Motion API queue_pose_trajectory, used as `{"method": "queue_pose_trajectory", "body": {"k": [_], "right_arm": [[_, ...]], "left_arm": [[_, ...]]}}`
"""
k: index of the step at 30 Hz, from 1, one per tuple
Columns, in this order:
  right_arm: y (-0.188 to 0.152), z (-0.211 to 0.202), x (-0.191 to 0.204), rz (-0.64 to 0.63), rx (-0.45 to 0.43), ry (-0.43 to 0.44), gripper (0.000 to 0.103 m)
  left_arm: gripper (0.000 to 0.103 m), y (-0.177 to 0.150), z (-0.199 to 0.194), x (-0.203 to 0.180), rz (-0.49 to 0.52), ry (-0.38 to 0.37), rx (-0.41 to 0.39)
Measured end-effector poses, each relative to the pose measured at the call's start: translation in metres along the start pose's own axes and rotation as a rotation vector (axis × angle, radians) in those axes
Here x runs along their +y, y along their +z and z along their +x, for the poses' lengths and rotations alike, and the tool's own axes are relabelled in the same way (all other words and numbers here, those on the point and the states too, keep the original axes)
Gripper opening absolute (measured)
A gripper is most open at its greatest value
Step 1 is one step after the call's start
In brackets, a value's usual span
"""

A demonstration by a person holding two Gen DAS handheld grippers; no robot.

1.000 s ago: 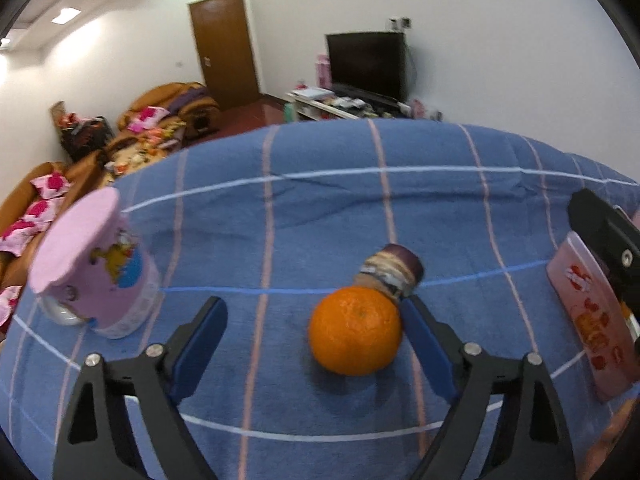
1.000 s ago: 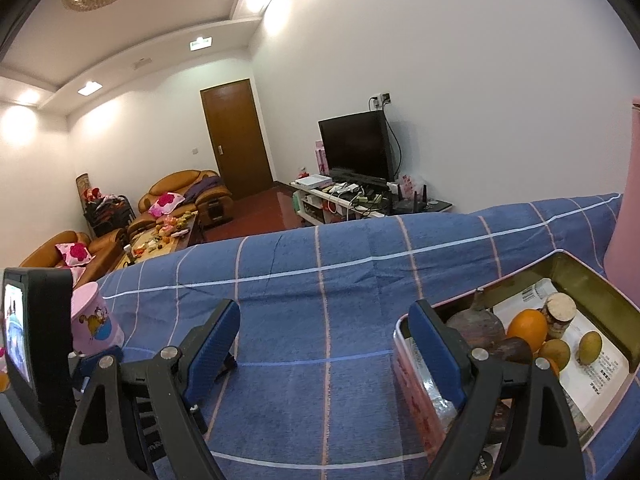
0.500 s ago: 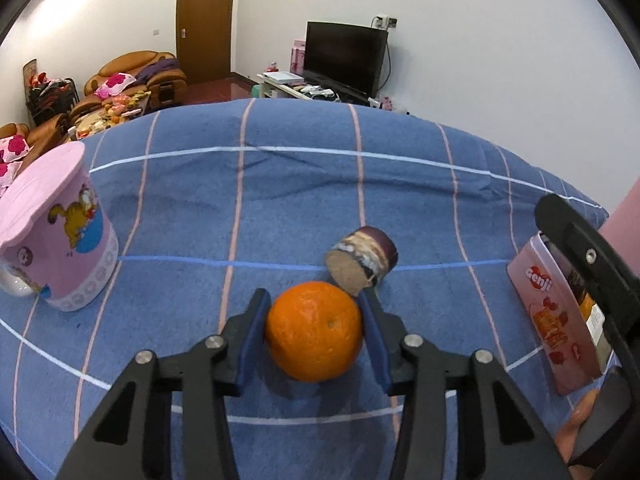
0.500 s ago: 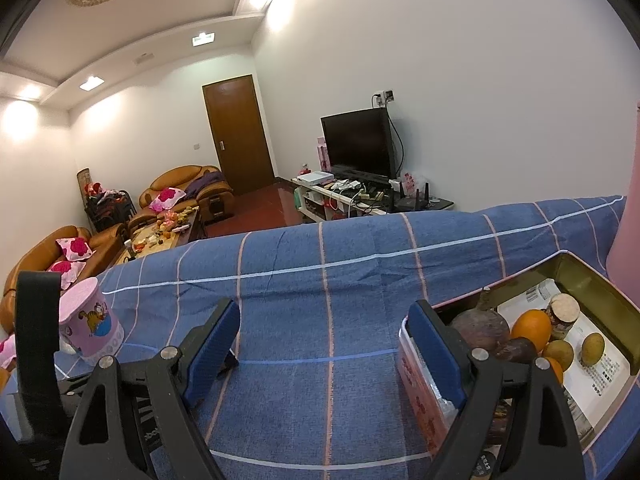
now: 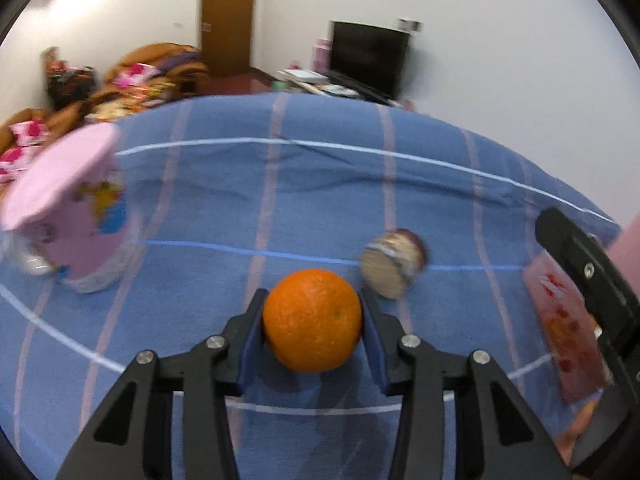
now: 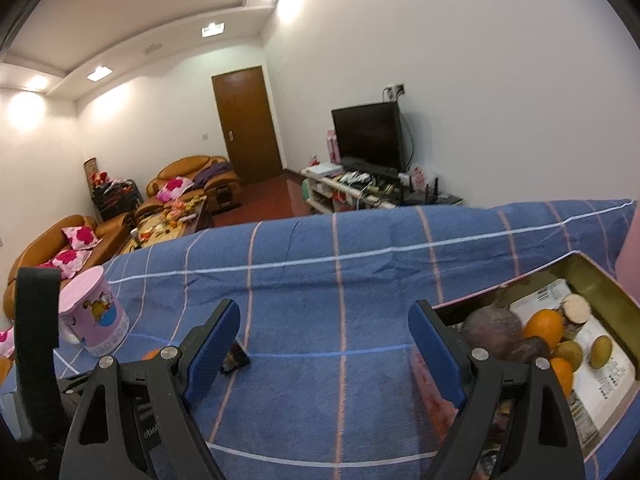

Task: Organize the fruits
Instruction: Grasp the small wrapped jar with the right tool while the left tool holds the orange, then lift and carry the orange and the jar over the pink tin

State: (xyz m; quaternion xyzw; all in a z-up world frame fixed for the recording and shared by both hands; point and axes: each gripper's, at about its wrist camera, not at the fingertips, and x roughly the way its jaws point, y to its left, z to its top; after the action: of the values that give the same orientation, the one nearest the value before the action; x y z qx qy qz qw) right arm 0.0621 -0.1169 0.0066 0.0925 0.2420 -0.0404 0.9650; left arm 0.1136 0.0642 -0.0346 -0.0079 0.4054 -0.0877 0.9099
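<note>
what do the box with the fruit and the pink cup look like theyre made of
Box: likely tin-plated metal, with thin straight walls, a dull gold sheen inside and printed pink outside. Pink cup: probably plastic or coated paper, with a matte, opaque cartoon print; too blurred to say which.

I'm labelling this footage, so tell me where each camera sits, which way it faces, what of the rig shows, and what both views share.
Left wrist: sits on the left hand-held gripper, looking down along its fingers at the orange clamped between them on the blue cloth; the right gripper's black body crosses the right edge.
Right wrist: sits on the right hand-held gripper, jaws open and empty, facing across the cloth toward the room, tin of fruit at right.
Shared: pink cup, cloth, door, television.
</note>
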Motion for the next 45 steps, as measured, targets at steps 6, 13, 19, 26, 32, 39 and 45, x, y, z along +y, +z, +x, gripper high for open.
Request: {"method": "queue_pose_trajectory", "body": {"k": [6, 13, 19, 26, 32, 39, 45], "right_arm": [[-0.001, 0.042, 0.029, -0.043, 0.167, 0.107, 0.087], [-0.008, 0.083, 0.057, -0.065, 0.337, 0.173, 0.085], [-0.011, 0.095, 0.064, -0.066, 0.381, 0.179, 0.07], [-0.009, 0.095, 0.063, -0.056, 0.383, 0.187, 0.058], [-0.01, 0.092, 0.066, -0.152, 0.394, 0.137, 0.048], [-0.009, 0.089, 0.074, -0.227, 0.388, 0.107, 0.038], [-0.004, 0.058, 0.082, -0.251, 0.236, 0.178, 0.037]], "left_arm": [[0.046, -0.001, -0.001, 0.032, -0.095, 0.141, -0.007], [0.046, -0.002, 0.006, 0.039, -0.109, 0.149, 0.011], [0.046, 0.0, 0.01, 0.033, -0.081, 0.169, 0.019], [0.047, 0.002, 0.009, 0.034, -0.078, 0.155, 0.02], [0.047, 0.005, 0.01, 0.04, -0.095, 0.137, 0.02], [0.047, 0.003, 0.011, 0.038, -0.087, 0.149, 0.02], [0.047, 0.002, 0.007, 0.051, -0.163, 0.182, -0.004]]}}
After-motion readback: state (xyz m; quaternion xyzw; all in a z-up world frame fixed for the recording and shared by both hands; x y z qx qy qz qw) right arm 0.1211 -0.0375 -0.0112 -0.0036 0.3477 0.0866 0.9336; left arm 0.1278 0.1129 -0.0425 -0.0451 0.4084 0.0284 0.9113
